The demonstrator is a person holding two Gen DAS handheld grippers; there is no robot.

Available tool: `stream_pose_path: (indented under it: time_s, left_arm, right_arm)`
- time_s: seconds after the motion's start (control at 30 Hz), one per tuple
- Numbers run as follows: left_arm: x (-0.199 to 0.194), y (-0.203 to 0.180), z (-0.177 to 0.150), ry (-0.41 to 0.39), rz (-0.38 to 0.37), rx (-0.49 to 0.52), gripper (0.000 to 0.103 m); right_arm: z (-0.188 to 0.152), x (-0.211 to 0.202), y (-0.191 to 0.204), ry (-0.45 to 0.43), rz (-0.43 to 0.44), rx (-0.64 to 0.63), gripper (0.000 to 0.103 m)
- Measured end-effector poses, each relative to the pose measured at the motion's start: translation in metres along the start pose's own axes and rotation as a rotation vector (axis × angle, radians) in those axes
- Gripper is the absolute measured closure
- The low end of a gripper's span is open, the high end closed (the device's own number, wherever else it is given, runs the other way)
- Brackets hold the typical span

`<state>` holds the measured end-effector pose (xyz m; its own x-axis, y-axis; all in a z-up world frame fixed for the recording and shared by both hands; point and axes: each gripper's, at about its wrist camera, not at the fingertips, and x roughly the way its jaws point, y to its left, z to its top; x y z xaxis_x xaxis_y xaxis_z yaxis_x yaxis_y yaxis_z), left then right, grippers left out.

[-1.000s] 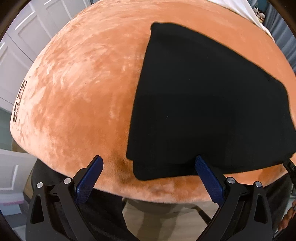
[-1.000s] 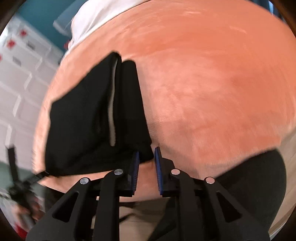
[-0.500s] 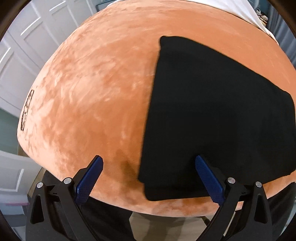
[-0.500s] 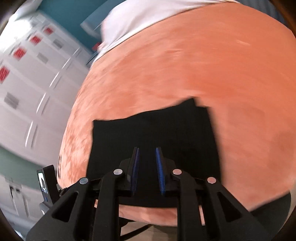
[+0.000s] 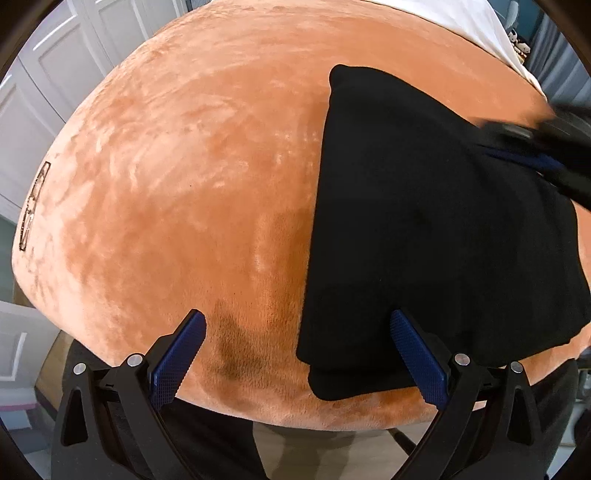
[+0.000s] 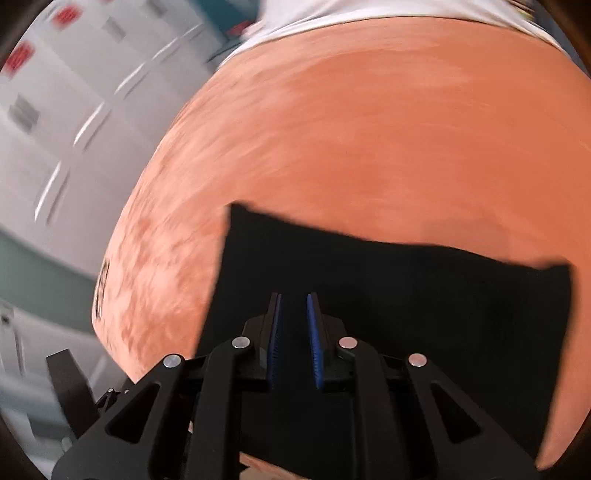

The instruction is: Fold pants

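Observation:
Folded black pants [image 5: 424, 221] lie flat on an orange plush blanket [image 5: 184, 166], their lower layer sticking out at the near edge. My left gripper [image 5: 295, 321] is open wide above the blanket's near edge, its right finger over the pants' near left corner, and it holds nothing. In the right wrist view the pants [image 6: 406, 280] spread out under my right gripper [image 6: 293, 301]. Its jaws are closing, with a narrow gap and nothing pinched between the pads. That right gripper [image 5: 524, 155] shows blurred over the pants' far right part.
White cupboard doors [image 5: 55, 55] stand beyond the blanket's left edge. A white sheet [image 5: 461, 18] lies at the far end of the orange blanket [image 6: 369, 129]. A person's dark clothing [image 5: 207, 443] and wooden floor show below the near edge.
My right gripper swung from the pants' right edge to above them, rolling as it went, and entered the left wrist view. The left gripper slid a little leftward.

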<state>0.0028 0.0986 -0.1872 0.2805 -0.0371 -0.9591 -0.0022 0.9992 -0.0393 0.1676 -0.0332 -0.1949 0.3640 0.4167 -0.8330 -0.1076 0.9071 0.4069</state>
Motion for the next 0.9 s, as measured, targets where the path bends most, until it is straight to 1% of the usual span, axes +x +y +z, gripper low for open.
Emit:
stream_pose_path:
  time_s: [0.1, 0.17, 0.2, 0.27, 0.3, 0.33, 0.4, 0.43, 0.47, 0.5, 0.53, 0.57, 0.6, 0.63, 0.67, 0.7, 0.73, 0.77, 0.83, 0.87, 0.9]
  left_arm:
    - [-0.004, 0.005, -0.002, -0.005, 0.004, 0.012, 0.005]
    - [-0.007, 0.008, -0.005, -0.010, 0.041, 0.037, 0.005]
    - [-0.007, 0.010, -0.005, -0.013, 0.043, 0.044, 0.005]
    - [-0.007, 0.015, -0.006, -0.006, 0.024, 0.041, 0.005]
    - [-0.007, 0.016, -0.006, 0.000, 0.014, 0.036, 0.005]
    - [-0.007, 0.017, -0.006, 0.004, 0.009, 0.033, 0.005]
    - [-0.009, 0.019, -0.004, 0.001, 0.010, 0.037, 0.005]
    - [-0.009, 0.014, 0.001, -0.002, 0.017, 0.044, 0.005]
    - [-0.009, 0.013, 0.000, -0.005, 0.029, 0.054, 0.005]
    - [-0.011, 0.012, -0.001, -0.009, 0.033, 0.057, 0.005]
    - [-0.011, 0.009, -0.001, -0.013, 0.039, 0.060, 0.005]
    - [-0.012, 0.005, -0.003, -0.016, 0.048, 0.064, 0.005]
    - [-0.013, 0.002, -0.004, -0.016, 0.052, 0.066, 0.005]
    - [-0.013, 0.000, -0.004, -0.015, 0.057, 0.068, 0.005]
    - [-0.015, -0.002, -0.004, -0.018, 0.073, 0.073, 0.005]
    - [-0.015, -0.005, -0.005, -0.021, 0.083, 0.078, 0.005]
    - [-0.017, -0.009, -0.004, -0.022, 0.090, 0.080, 0.005]
    - [-0.018, -0.010, -0.005, -0.024, 0.097, 0.080, 0.005]
    - [-0.018, -0.011, -0.007, -0.022, 0.102, 0.081, 0.005]
    - [-0.019, -0.014, -0.007, -0.021, 0.108, 0.084, 0.005]
    - [-0.018, -0.017, -0.007, -0.020, 0.117, 0.087, 0.005]
  right_arm:
    - [0.019, 0.053, 0.026, 0.066, -0.050, -0.047, 0.088]
    - [0.026, 0.090, 0.036, 0.118, -0.113, -0.076, 0.088]
    - [0.028, 0.095, 0.041, 0.115, -0.117, -0.085, 0.088]
    - [0.032, 0.098, 0.052, 0.124, -0.140, -0.140, 0.088]
    - [0.034, 0.094, 0.055, 0.130, -0.142, -0.162, 0.088]
    - [0.035, 0.083, 0.053, 0.120, -0.114, -0.166, 0.088]
    - [0.031, 0.055, 0.043, 0.060, -0.012, -0.104, 0.089]
    - [0.025, 0.038, 0.032, 0.023, 0.020, -0.057, 0.089]
    - [0.015, 0.018, 0.016, -0.017, 0.023, -0.009, 0.088]
    - [0.005, 0.005, -0.001, -0.044, 0.002, 0.024, 0.088]
    - [0.000, 0.003, -0.012, -0.048, -0.026, 0.044, 0.088]
    - [-0.011, 0.002, -0.033, -0.035, -0.068, 0.085, 0.091]
    - [-0.019, -0.001, -0.051, -0.023, -0.068, 0.132, 0.095]
    - [-0.028, -0.014, -0.069, -0.038, -0.022, 0.203, 0.095]
    - [-0.033, -0.028, -0.074, -0.064, -0.018, 0.231, 0.092]
    - [-0.038, -0.044, -0.076, -0.102, -0.024, 0.238, 0.088]
    - [-0.044, -0.061, -0.080, -0.143, -0.032, 0.231, 0.088]
    - [-0.050, -0.071, -0.085, -0.161, -0.056, 0.221, 0.088]
    - [-0.058, -0.068, -0.099, -0.126, -0.118, 0.221, 0.089]
    - [-0.069, -0.061, -0.117, -0.087, -0.166, 0.243, 0.095]
    - [-0.077, -0.064, -0.130, -0.091, -0.122, 0.284, 0.097]
